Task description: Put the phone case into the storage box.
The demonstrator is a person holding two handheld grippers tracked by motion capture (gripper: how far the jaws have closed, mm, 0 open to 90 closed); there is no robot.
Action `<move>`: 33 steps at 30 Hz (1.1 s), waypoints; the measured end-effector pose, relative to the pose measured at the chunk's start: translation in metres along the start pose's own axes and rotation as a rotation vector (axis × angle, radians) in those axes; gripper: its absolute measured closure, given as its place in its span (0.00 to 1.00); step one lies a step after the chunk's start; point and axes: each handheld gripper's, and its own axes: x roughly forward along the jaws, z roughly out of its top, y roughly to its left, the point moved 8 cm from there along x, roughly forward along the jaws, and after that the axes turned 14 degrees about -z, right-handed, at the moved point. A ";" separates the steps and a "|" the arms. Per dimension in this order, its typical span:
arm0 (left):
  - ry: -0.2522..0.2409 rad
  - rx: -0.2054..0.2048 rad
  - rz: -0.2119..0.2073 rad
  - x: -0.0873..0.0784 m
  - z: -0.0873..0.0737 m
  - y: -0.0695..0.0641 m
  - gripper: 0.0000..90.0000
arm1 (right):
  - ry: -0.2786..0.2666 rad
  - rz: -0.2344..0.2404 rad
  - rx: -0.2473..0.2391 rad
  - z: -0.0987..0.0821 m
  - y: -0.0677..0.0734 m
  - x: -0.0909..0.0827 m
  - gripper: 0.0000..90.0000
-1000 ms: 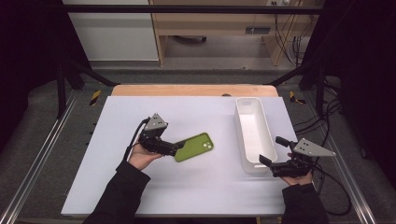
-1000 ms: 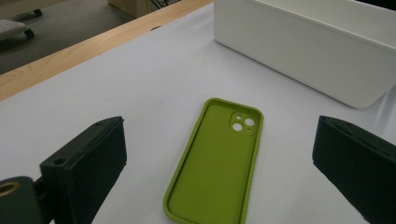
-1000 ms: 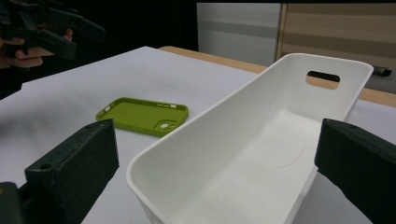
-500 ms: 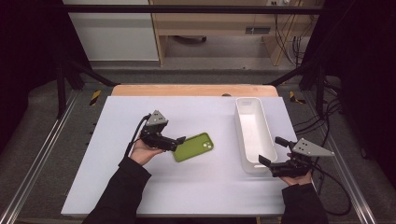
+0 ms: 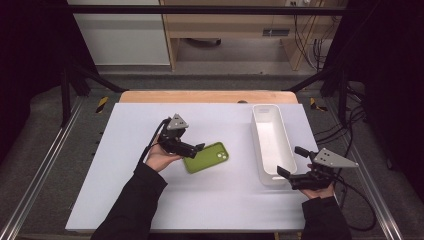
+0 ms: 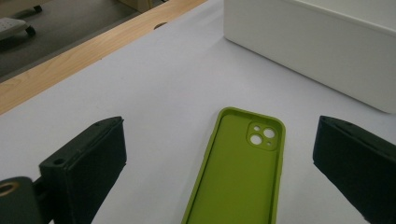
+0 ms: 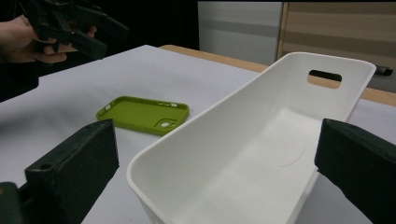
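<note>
Both jaws of my left gripper stand wide open around the green phone case at frame centre, holding nothing; my right gripper, lower right, gapes empty at the white bin.

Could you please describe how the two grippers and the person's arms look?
Both grippers are black, each with two thick, blocky black jaws. The left gripper and the right gripper each carry a grey three-cornered plate on top, and a black cable trails from each. The jaws have matte, slightly rough faces with a small round hole near the base. The person wears black long sleeves reaching the wrists.
</note>
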 end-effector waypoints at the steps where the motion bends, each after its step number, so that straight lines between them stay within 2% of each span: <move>1: 0.004 -0.003 -0.005 0.002 0.000 0.001 0.02 | 0.000 0.000 0.000 0.000 0.000 0.000 0.00; 14: 0.032 -0.027 -0.008 0.019 -0.007 0.014 0.02 | 0.000 0.000 0.001 0.000 0.000 0.000 0.00; 17: 0.031 -0.018 -0.009 0.021 -0.007 0.014 0.02 | 0.000 0.000 0.000 0.000 0.000 0.000 0.00; 24: 0.058 -0.016 -0.008 0.026 -0.006 0.015 0.02 | 0.000 0.002 -0.001 0.000 0.000 0.000 0.00; 33: 0.108 -0.029 0.001 0.037 -0.015 0.022 0.02 | 0.002 0.002 -0.001 0.000 0.000 0.001 0.00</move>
